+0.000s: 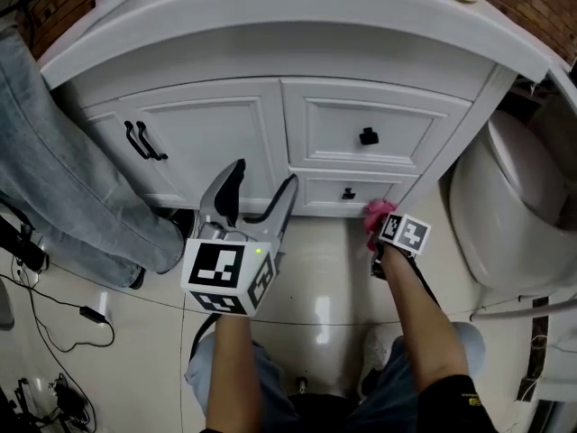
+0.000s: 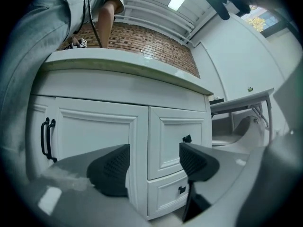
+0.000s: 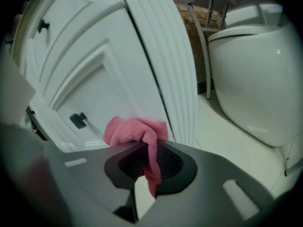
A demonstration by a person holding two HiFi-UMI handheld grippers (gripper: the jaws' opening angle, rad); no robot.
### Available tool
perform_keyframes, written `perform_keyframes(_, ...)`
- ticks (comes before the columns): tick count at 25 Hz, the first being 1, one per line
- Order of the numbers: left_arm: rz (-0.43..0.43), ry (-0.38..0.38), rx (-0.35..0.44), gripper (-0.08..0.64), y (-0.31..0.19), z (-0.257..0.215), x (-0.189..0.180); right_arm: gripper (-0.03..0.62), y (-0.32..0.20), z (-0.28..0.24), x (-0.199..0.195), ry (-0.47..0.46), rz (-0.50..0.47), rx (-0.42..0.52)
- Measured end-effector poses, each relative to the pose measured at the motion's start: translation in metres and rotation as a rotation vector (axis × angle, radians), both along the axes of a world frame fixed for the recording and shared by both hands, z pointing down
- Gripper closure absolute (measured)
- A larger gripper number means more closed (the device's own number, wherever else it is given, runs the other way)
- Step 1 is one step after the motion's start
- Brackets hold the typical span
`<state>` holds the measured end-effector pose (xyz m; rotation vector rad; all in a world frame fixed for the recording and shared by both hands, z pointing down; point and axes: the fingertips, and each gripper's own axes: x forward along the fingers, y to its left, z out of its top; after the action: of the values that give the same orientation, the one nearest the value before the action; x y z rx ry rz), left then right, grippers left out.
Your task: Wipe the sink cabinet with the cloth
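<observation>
Small bathroom: pale tiled floor, brick wall behind, and a white toilet off to the right of my right claw. The white sink cabinet fills the view ahead of both claws.

The right claw is pinched tight on the pink cloth. The wad is bunched at the jaw tips, at the right end of the bottom drawer, beside the fluted corner post. I can't confirm contact.

The left claw hangs wide open with nothing between its jaws, facing the cabinet front but apart from it.

I judge the wiping is under way, low on the front. The next move calls for steady pressure and a sweep to the claw's left, past the knob.

The door and both drawers are shut, so I can't see what is inside.
</observation>
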<state>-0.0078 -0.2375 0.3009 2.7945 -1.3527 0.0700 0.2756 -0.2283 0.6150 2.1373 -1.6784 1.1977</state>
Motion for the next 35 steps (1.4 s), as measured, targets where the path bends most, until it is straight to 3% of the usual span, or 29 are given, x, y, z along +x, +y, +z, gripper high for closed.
perform_keyframes(3, 0.031, 0.049, -0.002, 0.227, 0.023, -0.014, 0.002, 0.549, 0.000, -0.064, -0.016, 0.051, -0.036, 0.120)
perform_keyframes(8, 0.038, 0.047, 0.065, 0.229, 0.074, -0.046, -0.009, 0.548, 0.035, -0.192, -0.041, 0.212, -0.126, 0.345)
perform_keyframes(13, 0.050, 0.027, 0.155, 0.229, 0.133, -0.076, -0.012, 0.548, 0.106, -0.317, -0.091, 0.237, -0.272, 0.627)
perform_keyframes(17, 0.078, 0.009, 0.207, 0.229, 0.171, -0.089, -0.009, 0.548, 0.177, -0.363, -0.126, 0.318, -0.353, 0.779)
perform_keyframes(23, 0.096, -0.038, 0.229, 0.229, 0.193, -0.089, -0.004, 0.548, 0.204, -0.391, -0.145, 0.416, -0.363, 0.871)
perform_keyframes(35, 0.080, -0.061, 0.251, 0.232, 0.184, -0.086, -0.014, 0.548, 0.199, -0.390, -0.152, 0.281, -0.395, 0.890)
